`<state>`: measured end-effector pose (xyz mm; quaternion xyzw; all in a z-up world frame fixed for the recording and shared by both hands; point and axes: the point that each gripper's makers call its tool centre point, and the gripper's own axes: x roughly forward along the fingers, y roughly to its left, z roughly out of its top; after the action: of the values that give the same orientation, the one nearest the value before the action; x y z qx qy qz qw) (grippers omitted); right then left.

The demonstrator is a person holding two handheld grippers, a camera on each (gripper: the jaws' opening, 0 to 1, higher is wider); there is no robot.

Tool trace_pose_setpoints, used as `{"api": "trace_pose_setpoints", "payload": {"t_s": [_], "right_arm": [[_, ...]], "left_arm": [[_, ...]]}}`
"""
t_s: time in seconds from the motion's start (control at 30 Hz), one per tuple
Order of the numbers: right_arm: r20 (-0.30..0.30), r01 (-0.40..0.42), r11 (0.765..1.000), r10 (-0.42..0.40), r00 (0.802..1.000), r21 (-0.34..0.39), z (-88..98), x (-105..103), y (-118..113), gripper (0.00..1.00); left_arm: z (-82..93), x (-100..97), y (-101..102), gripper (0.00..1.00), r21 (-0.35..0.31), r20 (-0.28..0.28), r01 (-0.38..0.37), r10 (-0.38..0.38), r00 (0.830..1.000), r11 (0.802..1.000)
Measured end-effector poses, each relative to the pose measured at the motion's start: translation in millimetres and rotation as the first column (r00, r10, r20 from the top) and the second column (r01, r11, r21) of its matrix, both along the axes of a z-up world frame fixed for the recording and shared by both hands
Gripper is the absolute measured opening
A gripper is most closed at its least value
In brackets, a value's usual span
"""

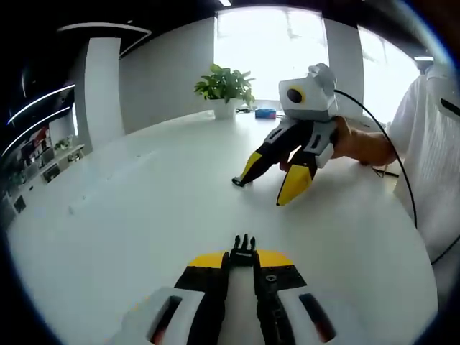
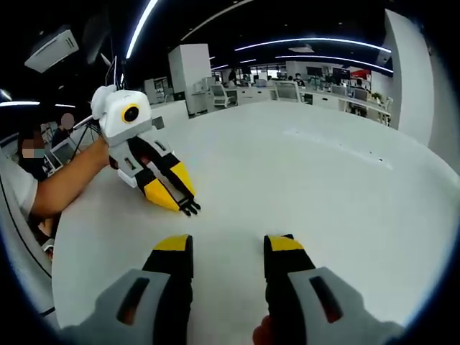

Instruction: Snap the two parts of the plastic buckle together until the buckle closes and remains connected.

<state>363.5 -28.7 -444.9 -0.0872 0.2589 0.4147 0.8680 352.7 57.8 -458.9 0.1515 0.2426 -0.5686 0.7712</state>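
Your left gripper (image 1: 243, 267) clamps the black pronged plastic buckle half (image 1: 244, 250) at its tips above the white table (image 1: 144, 215); your right gripper (image 2: 228, 251) stands open and empty. No socket half can be made out, so the snapping remains undone.

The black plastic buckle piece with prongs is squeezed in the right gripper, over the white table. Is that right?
Not quite. The black plastic buckle piece with prongs is squeezed in the left gripper, not the right one. The left gripper view shows it sticking out of that gripper's shut jaws over the white table. The right gripper is open, with nothing between its jaws.
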Motion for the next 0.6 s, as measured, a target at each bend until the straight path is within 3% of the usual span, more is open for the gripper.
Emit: {"api": "trace_pose_setpoints", "payload": {"t_s": [0.3,0.6], "right_arm": [[0.045,0.003,1.000,-0.002,0.999,-0.025,8.9,6.4,-29.8,0.39],[0.066,-0.096,0.993,0.100,0.993,-0.066,5.7,9.3,-31.6,0.36]], "left_arm": [[0.1,-1.0,0.3,0.13,-0.003,0.000,-0.002,0.002,1.000,1.000],[0.1,0.8,0.4,0.13,-0.004,-0.003,-0.009,0.009,1.000,1.000]]}}
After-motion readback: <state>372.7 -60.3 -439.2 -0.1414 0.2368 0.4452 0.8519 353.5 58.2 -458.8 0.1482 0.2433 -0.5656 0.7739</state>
